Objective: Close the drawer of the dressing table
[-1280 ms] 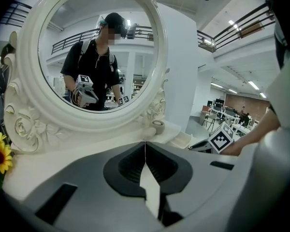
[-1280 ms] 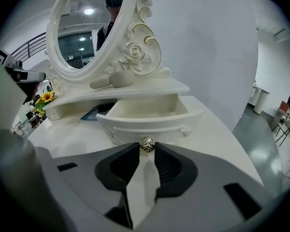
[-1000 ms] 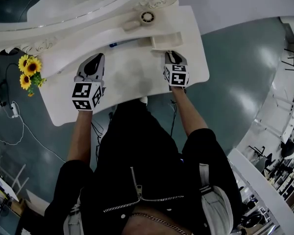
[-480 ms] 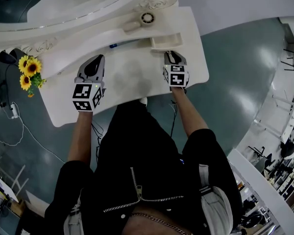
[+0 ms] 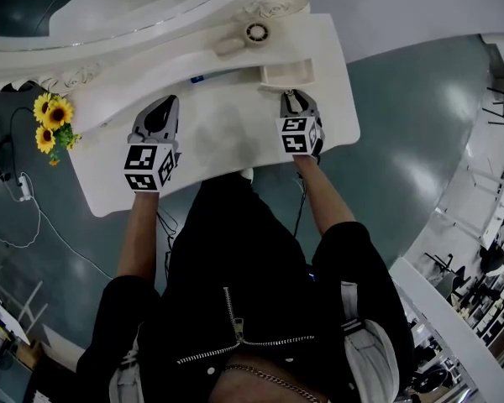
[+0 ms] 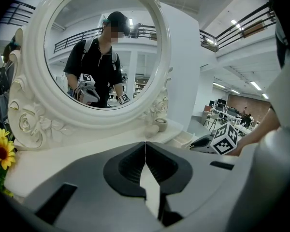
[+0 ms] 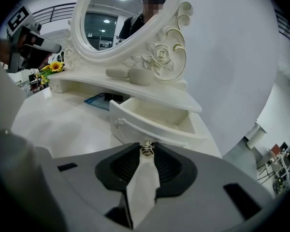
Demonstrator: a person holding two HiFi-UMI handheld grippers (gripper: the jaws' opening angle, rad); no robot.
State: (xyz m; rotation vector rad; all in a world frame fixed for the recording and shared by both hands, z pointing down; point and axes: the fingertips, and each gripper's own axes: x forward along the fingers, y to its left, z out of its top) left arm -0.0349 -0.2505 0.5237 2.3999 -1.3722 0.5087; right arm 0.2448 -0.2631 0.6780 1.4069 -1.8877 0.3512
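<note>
At the table's R end, tucked under the white raised shelf (image 7: 169, 99), the small white painted drawer (image 7: 154, 117) stands pulled out toward the person, its inside bare. Its tiny silver metal knob (image 7: 146, 149) sits dead ahead of the right gripper (image 5: 295, 99), pinched btwn the jaw tips, so that gripper is clamped on it. The drawer front runs crosswise to the jaws and the slide line runs straight away, toward the mirror side. A push along the gripper's own line should seat it, I'd judge. The R hand is nearer by far. The left gripper (image 6: 145, 144) hangs over the glossy white dressing table top (image 5: 218, 137), well to the L, jaws together w/ nothing in them. Around: ornate white oval mirror frame (image 6: 36, 110), yellow sunflowers (image 5: 49, 124) at the L end, shiny grey-green floor (image 5: 403, 124).
</note>
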